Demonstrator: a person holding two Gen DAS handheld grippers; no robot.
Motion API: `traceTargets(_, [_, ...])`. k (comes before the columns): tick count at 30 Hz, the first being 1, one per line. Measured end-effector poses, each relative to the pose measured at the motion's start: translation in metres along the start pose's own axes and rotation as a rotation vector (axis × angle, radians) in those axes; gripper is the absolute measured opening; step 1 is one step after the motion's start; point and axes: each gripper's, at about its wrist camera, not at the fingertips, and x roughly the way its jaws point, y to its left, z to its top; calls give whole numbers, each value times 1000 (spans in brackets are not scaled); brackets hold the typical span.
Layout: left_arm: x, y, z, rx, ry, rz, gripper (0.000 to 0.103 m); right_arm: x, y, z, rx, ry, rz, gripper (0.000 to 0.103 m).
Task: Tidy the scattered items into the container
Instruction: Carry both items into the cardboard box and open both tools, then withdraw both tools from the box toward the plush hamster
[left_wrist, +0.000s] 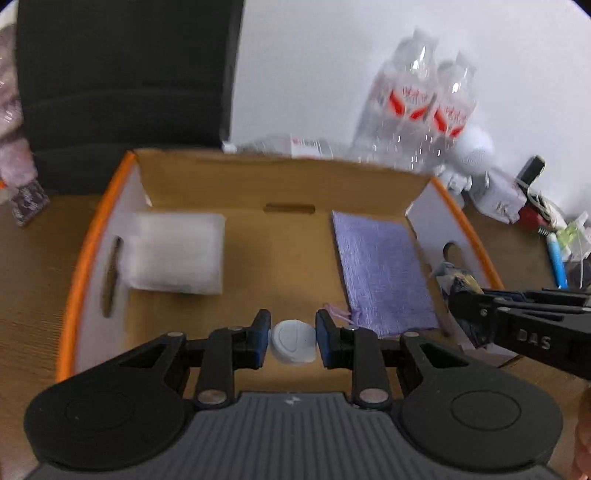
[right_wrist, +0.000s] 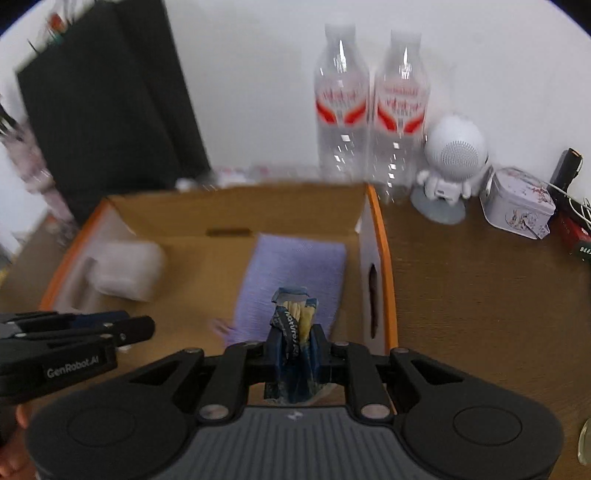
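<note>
An open cardboard box (left_wrist: 243, 181) with orange rims stands on the wooden table; it also shows in the right wrist view (right_wrist: 376, 210). Inside lie a white foam pack (left_wrist: 173, 254) at the left and a purple cloth (left_wrist: 384, 269) at the right. My left gripper (left_wrist: 291, 341) is shut on a small white round cap (left_wrist: 293, 341) above the box's near middle. My right gripper (right_wrist: 297, 350) is shut on a crumpled blue and yellow snack wrapper (right_wrist: 295, 321), held over the purple cloth (right_wrist: 291, 269). The right gripper (left_wrist: 461, 291) shows in the left view at the box's right wall.
Two clear water bottles (right_wrist: 369, 107) stand behind the box against the white wall. A white robot-shaped speaker (right_wrist: 450, 162), a small tin (right_wrist: 517, 203) and cables lie on the table to the right. A black chair back (left_wrist: 125, 81) is behind at the left.
</note>
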Motion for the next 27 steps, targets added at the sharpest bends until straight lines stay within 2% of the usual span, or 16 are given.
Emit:
traceTargets(2, [5,0,-1,7,18,-12,51,11,-2,-2,-9,22,2,20])
traceTargets(3, [3,0,-3,16,7,-2,65,15,-1,-1,-11,33,4,24])
traceTargets(4, [-2,0,-3,26,-14,15,73,17,-1,-1,-13,48,4,36])
traceTargets(5, [-7,1,-2,33,-32,35,75,17,-1,0,-12,59,-5,47])
traceTargets(8, [-31,8,6,19,-45,61,89,2,-1,4,-1,42,-43,61])
traceTargets(9, [-41,10,9,8,-43,70,98,-5,-2,6,4,41,-40,64])
traceTargets(10, [-49,12,11,1,-42,85,103,-13,-3,8,13,45,-27,68])
traceTargets(14, [-81,14,14,-20,-19,164,103,-42,-8,13,79,81,42,86])
traceTargets(17, [-101,14,9,-25,13,187,103,-60,-8,10,108,108,90,86])
traceTargets(20, [-117,5,0,13,37,207,103,-76,0,5,112,124,104,86])
traceTargets(23, [-134,-6,-10,61,31,227,103,-94,9,-2,110,119,113,86])
traceTargets(27, [-158,-16,-21,74,11,226,103,-120,17,-11,103,88,104,87])
